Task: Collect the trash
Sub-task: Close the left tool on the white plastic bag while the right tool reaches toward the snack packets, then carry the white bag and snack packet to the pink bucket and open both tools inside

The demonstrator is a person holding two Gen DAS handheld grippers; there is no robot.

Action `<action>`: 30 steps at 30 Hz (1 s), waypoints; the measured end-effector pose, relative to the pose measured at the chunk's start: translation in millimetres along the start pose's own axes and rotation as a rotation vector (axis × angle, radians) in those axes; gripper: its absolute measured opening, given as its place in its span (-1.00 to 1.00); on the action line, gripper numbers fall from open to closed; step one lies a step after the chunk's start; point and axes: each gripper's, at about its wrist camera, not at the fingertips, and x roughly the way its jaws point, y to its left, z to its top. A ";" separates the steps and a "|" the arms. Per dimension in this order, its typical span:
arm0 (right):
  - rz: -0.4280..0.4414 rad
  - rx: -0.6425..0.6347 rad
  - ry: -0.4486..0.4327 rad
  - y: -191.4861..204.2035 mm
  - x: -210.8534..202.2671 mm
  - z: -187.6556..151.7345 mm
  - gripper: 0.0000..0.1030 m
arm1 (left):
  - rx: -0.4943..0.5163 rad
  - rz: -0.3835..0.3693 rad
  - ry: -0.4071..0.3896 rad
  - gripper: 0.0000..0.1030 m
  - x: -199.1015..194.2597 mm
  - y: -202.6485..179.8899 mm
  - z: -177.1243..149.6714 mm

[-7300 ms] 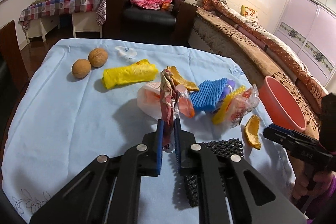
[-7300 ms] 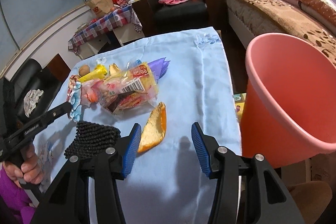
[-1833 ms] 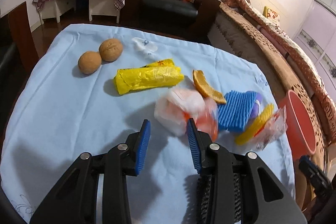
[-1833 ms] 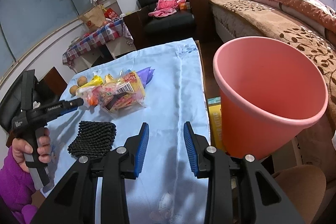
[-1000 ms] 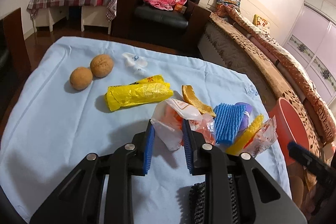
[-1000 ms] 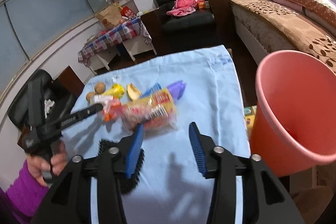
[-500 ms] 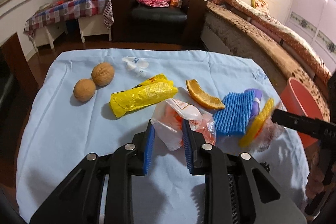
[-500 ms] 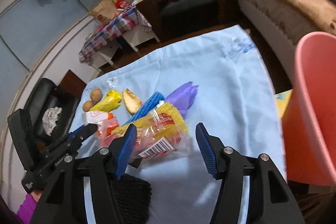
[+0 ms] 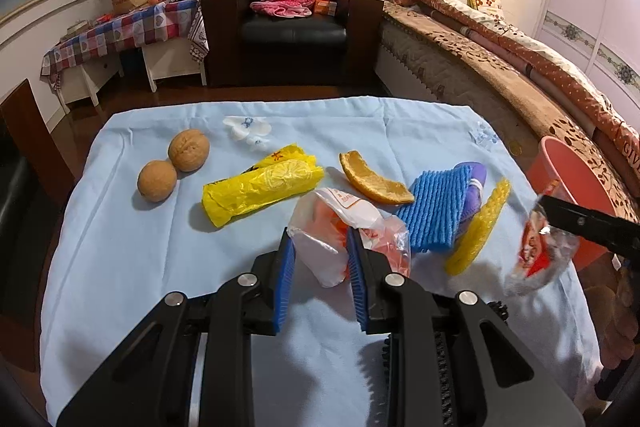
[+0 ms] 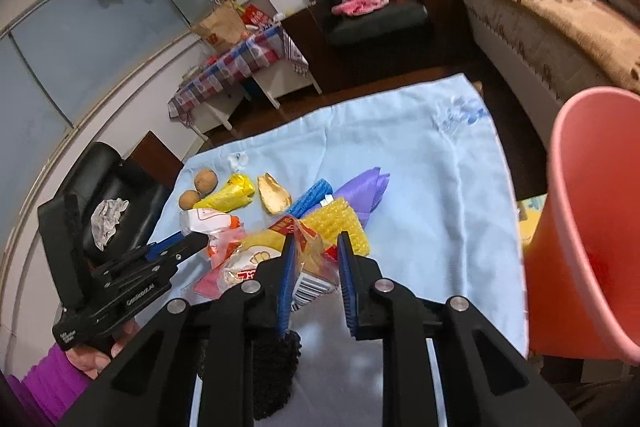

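Left wrist view shows the tabletop [image 9: 120, 247] under a light blue cloth, with lots of bare cloth on the left side and along the far edge. Left of the yellow bag [image 9: 260, 189] sit two round brown nuts [image 9: 173, 165], touching each other. Right of the yellow bag lie an orange peel [image 9: 374, 179], a blue foam net [image 9: 436, 211] and a yellow foam net [image 9: 480, 227], all close together. The pink bin [image 9: 576, 187] stands past the right edge of the tabletop.

The left gripper [image 9: 320, 259] has its jaws partly apart, one on each side of a white and orange plastic bag [image 9: 340, 223]. The bag is crumpled and sits just right of the near end of the yellow bag. I cannot tell if the pads are pressing it.

The right gripper [image 10: 314, 267] has its jaws closing on a clear snack wrapper [image 10: 308, 271] with red, yellow and a barcode on it. In the left wrist view the wrapper [image 9: 536, 251] hangs off the tabletop, between the yellow foam net and the pink bin.
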 end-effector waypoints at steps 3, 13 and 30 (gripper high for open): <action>-0.011 -0.014 -0.027 2.1 -13.1 -3.1 -0.62 | 0.002 -0.001 -0.007 -0.51 -3.5 -2.4 2.0; -0.055 -0.005 -0.105 -9.3 -51.5 -9.9 -0.62 | 0.035 -0.022 -0.030 -0.51 -13.6 -23.8 9.5; -0.130 0.098 -0.207 -58.6 -100.9 -16.1 -0.62 | 0.101 -0.069 -0.066 -0.51 -23.6 -70.9 24.3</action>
